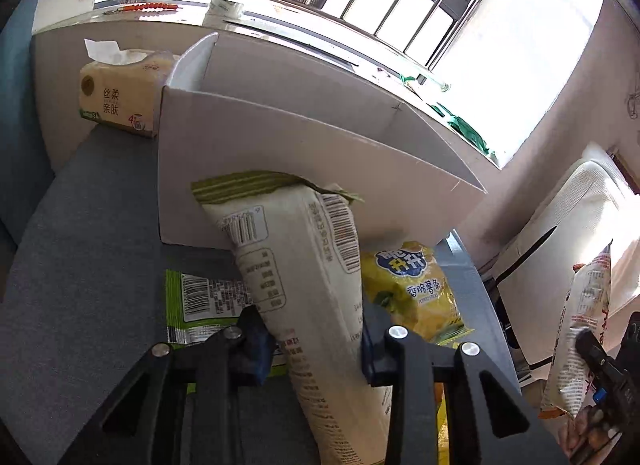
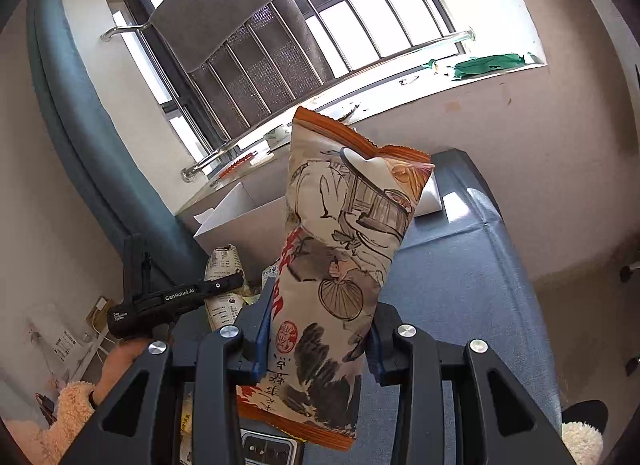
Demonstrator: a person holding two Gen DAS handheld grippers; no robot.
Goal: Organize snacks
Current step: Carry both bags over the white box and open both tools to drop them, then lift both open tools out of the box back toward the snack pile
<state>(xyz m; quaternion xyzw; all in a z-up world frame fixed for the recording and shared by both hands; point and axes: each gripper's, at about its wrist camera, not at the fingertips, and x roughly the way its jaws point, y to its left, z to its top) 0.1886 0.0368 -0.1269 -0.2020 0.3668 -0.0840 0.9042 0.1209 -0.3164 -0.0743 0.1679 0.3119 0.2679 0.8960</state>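
Observation:
My left gripper (image 1: 316, 337) is shut on a cream snack bag with a green top edge (image 1: 296, 249), held upright just in front of a white cardboard box (image 1: 280, 145). A yellow chip bag (image 1: 416, 289) and a green-edged packet (image 1: 200, 301) lie on the grey-blue surface below. My right gripper (image 2: 318, 341) is shut on a beige snack bag with orange ends and ink drawings (image 2: 344, 249), held up in the air. That bag also shows at the right edge of the left wrist view (image 1: 584, 329). The left gripper with its bag shows in the right wrist view (image 2: 224, 281).
A yellow tissue pack (image 1: 120, 97) stands left of the box by the wall. The white box (image 2: 236, 213) sits at the far end of the grey-blue surface (image 2: 460, 265) under a barred window. A white chair (image 1: 560, 233) stands to the right.

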